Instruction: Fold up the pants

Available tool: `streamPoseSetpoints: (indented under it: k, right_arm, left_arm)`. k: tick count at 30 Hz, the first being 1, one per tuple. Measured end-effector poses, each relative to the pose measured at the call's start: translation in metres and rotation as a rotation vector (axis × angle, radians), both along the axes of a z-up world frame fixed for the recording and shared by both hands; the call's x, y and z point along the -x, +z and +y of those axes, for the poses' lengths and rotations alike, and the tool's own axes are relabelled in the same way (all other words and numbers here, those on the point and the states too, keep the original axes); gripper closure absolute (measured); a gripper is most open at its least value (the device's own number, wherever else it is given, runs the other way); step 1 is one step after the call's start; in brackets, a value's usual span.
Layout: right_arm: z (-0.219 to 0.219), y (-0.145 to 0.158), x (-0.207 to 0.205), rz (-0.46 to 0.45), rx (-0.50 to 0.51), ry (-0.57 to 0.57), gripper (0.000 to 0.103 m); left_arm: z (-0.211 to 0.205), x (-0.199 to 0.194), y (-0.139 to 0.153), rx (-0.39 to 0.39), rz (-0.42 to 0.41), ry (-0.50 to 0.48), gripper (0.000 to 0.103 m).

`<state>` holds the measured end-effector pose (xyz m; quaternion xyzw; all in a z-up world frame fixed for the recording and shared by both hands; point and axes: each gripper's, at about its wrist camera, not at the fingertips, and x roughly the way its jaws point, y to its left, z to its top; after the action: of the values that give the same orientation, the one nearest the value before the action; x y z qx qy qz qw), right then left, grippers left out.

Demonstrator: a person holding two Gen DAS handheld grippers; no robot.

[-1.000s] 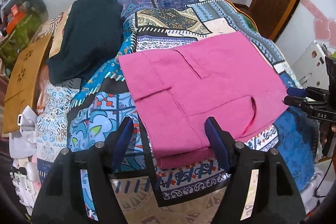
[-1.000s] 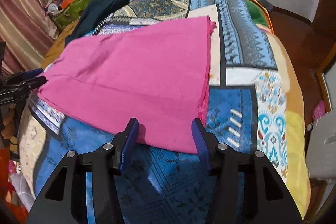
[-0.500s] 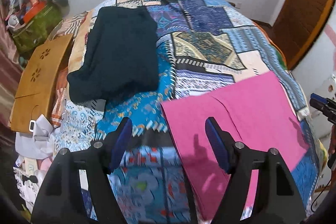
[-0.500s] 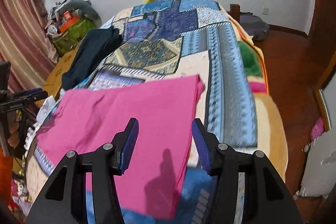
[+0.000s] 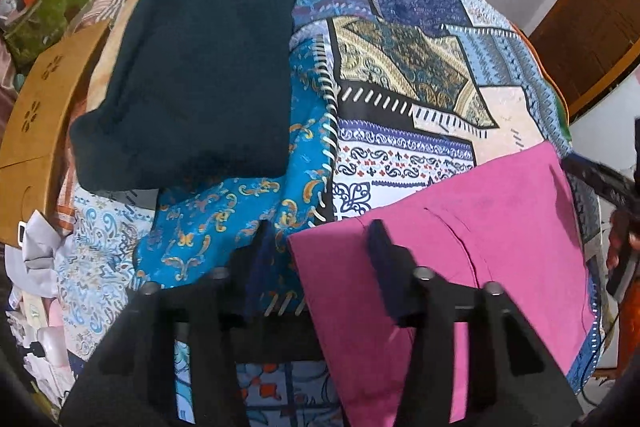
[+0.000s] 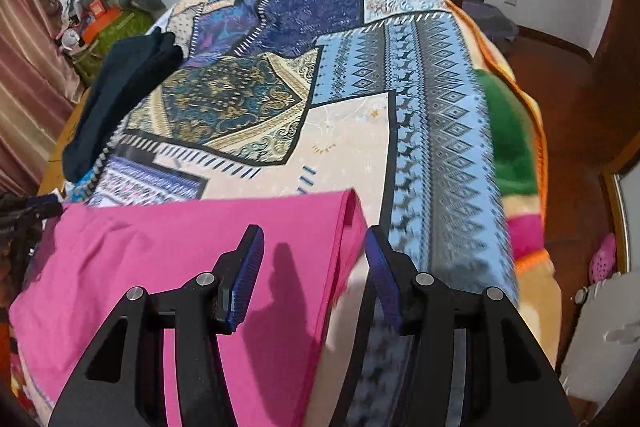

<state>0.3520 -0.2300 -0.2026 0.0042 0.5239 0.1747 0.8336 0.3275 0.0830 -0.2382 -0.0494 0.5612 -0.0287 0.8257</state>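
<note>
Between both grippers' open jaws lie corners of the pink pants [image 5: 480,239].

pants [image 5: 480,227]: matt pink cloth | bedspread [image 6: 352,131]: smooth printed cloth | dark garment [image 5: 192,67]: fuzzy cloth

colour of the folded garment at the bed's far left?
Very dark, near-black teal, plain: the dark garment. Left wrist view shows it best.

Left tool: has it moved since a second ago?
Yes: the left tool went up the bed toward the dark garment, from the pants' near edge to their far corner. Its jaws have just been closing, that corner between them.
</note>
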Motion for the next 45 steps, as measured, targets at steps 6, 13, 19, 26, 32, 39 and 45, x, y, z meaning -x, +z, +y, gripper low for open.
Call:
streamPoseSetpoints:
  k: [6,13,19,26,32,39,45]
  right_arm:
    - [0.005,-0.024,-0.020,0.046,-0.012,0.013,0.076]
    - [0.003,-0.034,-0.019,0.028,0.024,0.008,0.098]
    - [0.015,-0.035,-0.018,0.010,0.115,0.031,0.100]
    - [0.012,0.010,-0.011,-0.050,0.061,0.002,0.083]
    - [0.041,0.054,0.016,-0.099,-0.081,0.096,0.053]
    - [0.108,0.044,0.045,-0.057,-0.103,0.280,0.026]
    - [0.136,0.001,0.059,0.109,-0.065,0.356,0.026]
  left_arm:
    - [-0.010,0.003,-0.005,-0.096,-0.035,-0.023,0.090]
    - [-0.014,0.006,-0.004,-0.196,-0.077,-0.024,0.091]
    - [-0.009,0.004,-0.011,-0.167,-0.037,-0.012,0.090]
    - [-0.013,0.012,0.017,-0.116,-0.063,-0.025,0.082]
    - [-0.037,0.015,0.041,-0.095,-0.131,-0.073,0.033]
    - [-0.060,0.009,0.028,-0.115,-0.074,-0.139,0.022]
    - [-0.066,0.013,-0.011,-0.135,0.066,-0.178,0.021]
